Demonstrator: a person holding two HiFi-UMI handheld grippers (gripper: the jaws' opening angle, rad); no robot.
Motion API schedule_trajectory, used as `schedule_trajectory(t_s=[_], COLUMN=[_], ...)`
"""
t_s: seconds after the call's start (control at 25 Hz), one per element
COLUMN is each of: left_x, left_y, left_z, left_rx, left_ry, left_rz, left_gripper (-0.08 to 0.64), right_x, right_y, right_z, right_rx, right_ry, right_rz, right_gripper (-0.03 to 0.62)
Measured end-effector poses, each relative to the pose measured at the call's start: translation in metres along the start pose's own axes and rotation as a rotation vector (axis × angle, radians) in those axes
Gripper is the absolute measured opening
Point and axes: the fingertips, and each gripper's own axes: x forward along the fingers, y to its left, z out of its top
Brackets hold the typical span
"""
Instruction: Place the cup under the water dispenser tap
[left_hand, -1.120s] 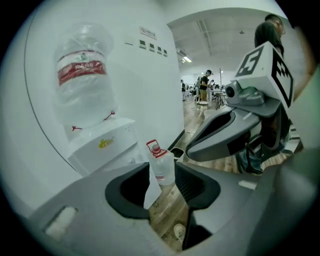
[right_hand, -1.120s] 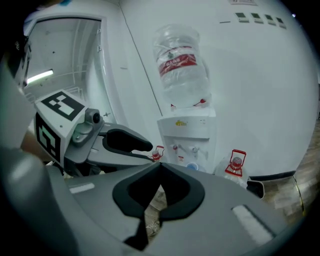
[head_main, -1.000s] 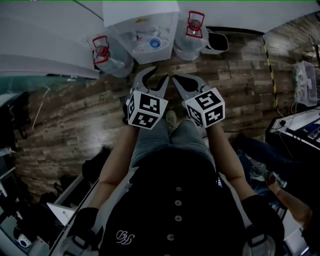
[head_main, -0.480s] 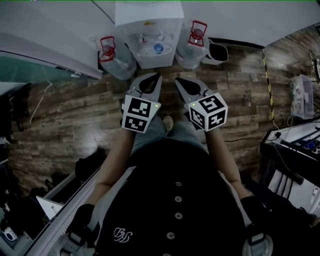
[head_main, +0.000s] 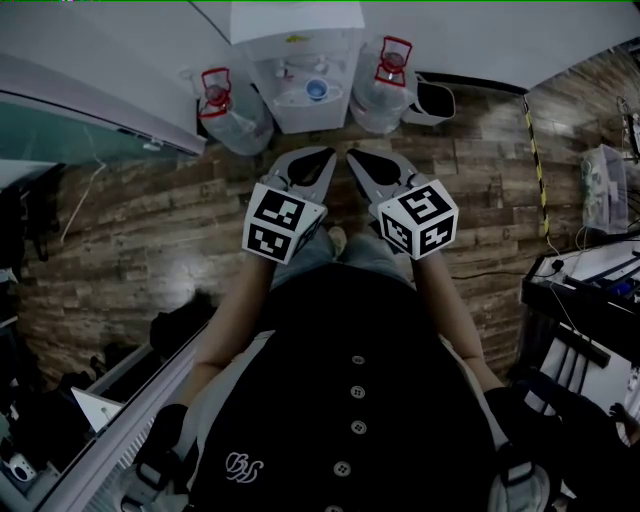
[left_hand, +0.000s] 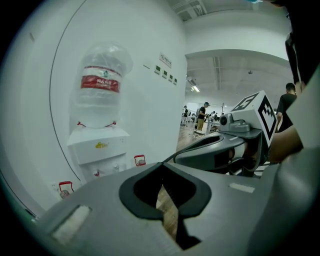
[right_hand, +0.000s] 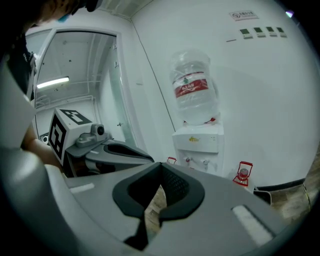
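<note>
A white water dispenser (head_main: 300, 75) stands against the wall ahead, with a big bottle on top (left_hand: 100, 85) (right_hand: 194, 87). In its recess, below the taps (right_hand: 196, 161), sits a small round blue thing (head_main: 317, 90) that looks like the cup. It does not show in either gripper view. My left gripper (head_main: 328, 153) (left_hand: 162, 164) and right gripper (head_main: 352, 155) (right_hand: 161, 164) hang side by side in the air, short of the dispenser and pointing at it. Both are shut with nothing between the jaws.
Two spare water bottles with red handles stand on the wood floor, one on each side of the dispenser (head_main: 225, 110) (head_main: 385, 85). A dark bin (head_main: 432, 97) sits to the right. A glass partition (head_main: 90, 130) runs along the left, and benches with gear (head_main: 590, 290) stand at right.
The left gripper's jaws, spread wide a second ago, have closed on nothing. Both grippers have risen a little and edged toward the dispenser.
</note>
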Motion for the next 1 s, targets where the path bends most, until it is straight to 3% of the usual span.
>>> schedule_trajectory(t_s=[0.32, 1.0], left_x=[-0.003, -0.002], left_y=[0.001, -0.005], left_z=[-0.014, -0.020], left_rx=[-0.017, -0.066], left_ry=[0.046, 0.050], left_rz=[0.004, -0.033], left_gripper=[-0.003, -0.003], right_x=[-0.001, -0.001], right_y=[0.007, 0.009], right_z=[-0.009, -0.017], right_rx=[-0.044, -0.058], right_ry=[0.032, 0.062], right_rz=[0.014, 0.021], right_gripper=[-0.002, -0.002])
